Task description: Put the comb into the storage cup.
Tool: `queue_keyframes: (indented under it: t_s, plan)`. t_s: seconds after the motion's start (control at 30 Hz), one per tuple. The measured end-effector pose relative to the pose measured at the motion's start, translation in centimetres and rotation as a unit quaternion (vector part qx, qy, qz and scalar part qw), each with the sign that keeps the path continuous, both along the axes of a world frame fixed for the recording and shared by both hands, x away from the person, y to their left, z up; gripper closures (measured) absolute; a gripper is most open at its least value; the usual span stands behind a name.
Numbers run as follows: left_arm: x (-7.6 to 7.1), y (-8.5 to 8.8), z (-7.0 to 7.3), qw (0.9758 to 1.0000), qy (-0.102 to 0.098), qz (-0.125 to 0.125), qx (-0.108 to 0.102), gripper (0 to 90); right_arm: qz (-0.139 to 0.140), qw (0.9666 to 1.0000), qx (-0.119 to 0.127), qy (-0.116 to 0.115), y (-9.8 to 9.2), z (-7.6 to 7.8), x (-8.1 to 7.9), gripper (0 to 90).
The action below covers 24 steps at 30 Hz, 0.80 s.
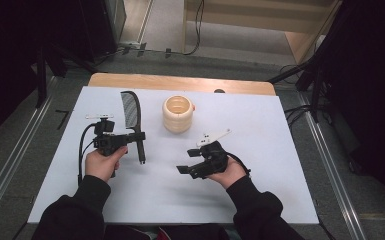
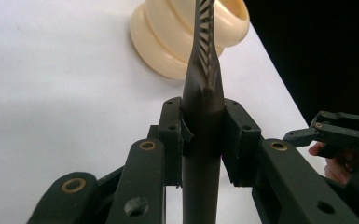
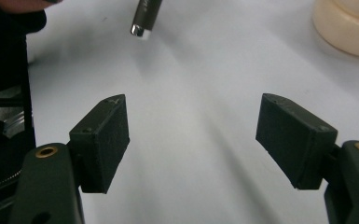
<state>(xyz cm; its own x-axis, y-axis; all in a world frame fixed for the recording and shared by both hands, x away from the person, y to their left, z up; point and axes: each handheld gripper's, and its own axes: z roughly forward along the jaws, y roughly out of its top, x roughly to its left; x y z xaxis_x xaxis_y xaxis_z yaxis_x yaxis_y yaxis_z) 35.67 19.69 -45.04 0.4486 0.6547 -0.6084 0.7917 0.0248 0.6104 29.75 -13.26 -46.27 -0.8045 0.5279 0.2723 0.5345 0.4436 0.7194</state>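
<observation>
A dark grey comb (image 1: 132, 117) with a long handle is clamped at its handle by my left gripper (image 1: 136, 136), which is shut on it at the table's left. In the left gripper view the comb (image 2: 204, 88) stands upright between the two pads, its teeth rising past a cream ribbed holder (image 2: 168, 42). That cream holder (image 1: 178, 114) stands upright at the table's middle back. My right gripper (image 1: 184, 170) rests at centre right, open, with nothing between its jaws (image 3: 193, 140). The comb's handle tip (image 3: 144, 18) shows ahead of it.
A white sheet (image 1: 260, 165) covers the table; a strip of wooden edge (image 1: 180, 82) shows at the back. Dark stands, cables and floor rails surround the table. The person's black sleeves enter from the bottom.
</observation>
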Motion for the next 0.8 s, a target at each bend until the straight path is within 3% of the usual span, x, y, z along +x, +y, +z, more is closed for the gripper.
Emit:
queue_keyframes:
  t_s: [0.8]
  plan:
    - [0.1, 0.1, 0.1, 0.9999, -0.003, -0.01, 0.003, 72.1, -0.039, 0.9987, -0.023, 0.021, -6.6, -1.1, -2.8, 22.1]
